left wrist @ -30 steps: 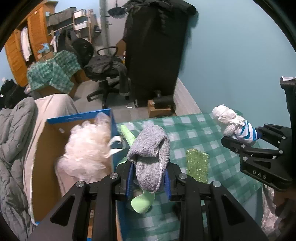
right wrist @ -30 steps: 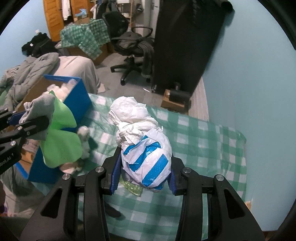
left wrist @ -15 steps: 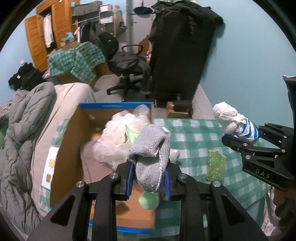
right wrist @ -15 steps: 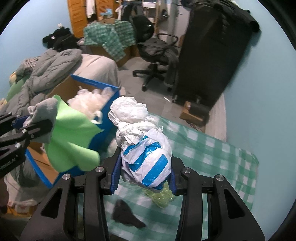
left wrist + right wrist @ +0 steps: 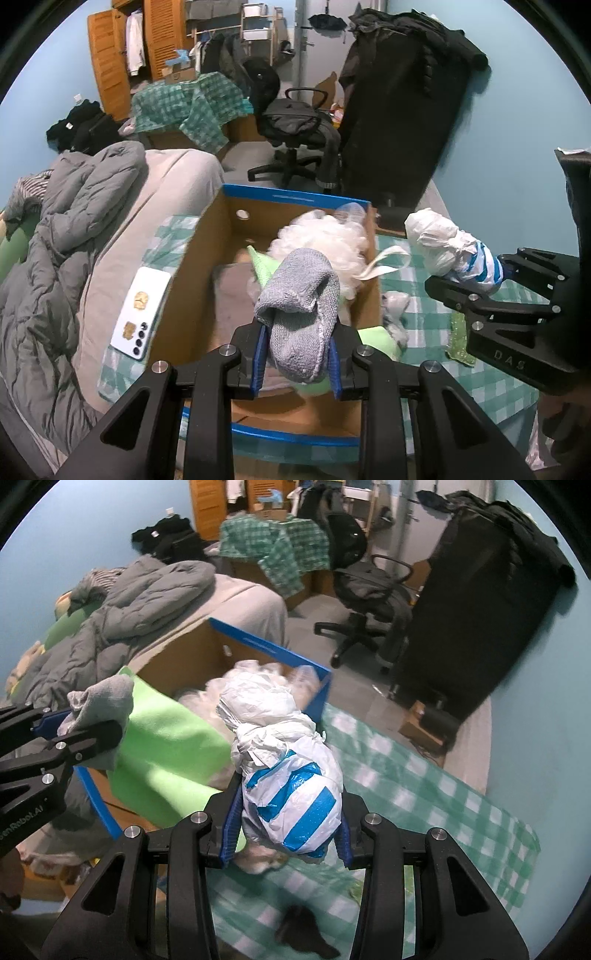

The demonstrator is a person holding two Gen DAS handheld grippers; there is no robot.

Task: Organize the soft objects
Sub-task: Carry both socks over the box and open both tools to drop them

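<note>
Left gripper (image 5: 295, 354) pinches a grey sock (image 5: 301, 310) and green cloth (image 5: 166, 753) above the cardboard box (image 5: 295, 197). Right gripper (image 5: 286, 834), at 3 o'clock of it, clamps a white-and-blue plastic bag bundle (image 5: 291, 782) over the checked tablecloth (image 5: 424, 794). White fluffy pile (image 5: 325, 240) sits in the box's far corner.

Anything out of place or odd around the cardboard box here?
Yes: a white smartphone lies on the bedding beside the cardboard box, a hard thing among the soft ones. A small dark item sits alone on the checkered cloth.
</note>
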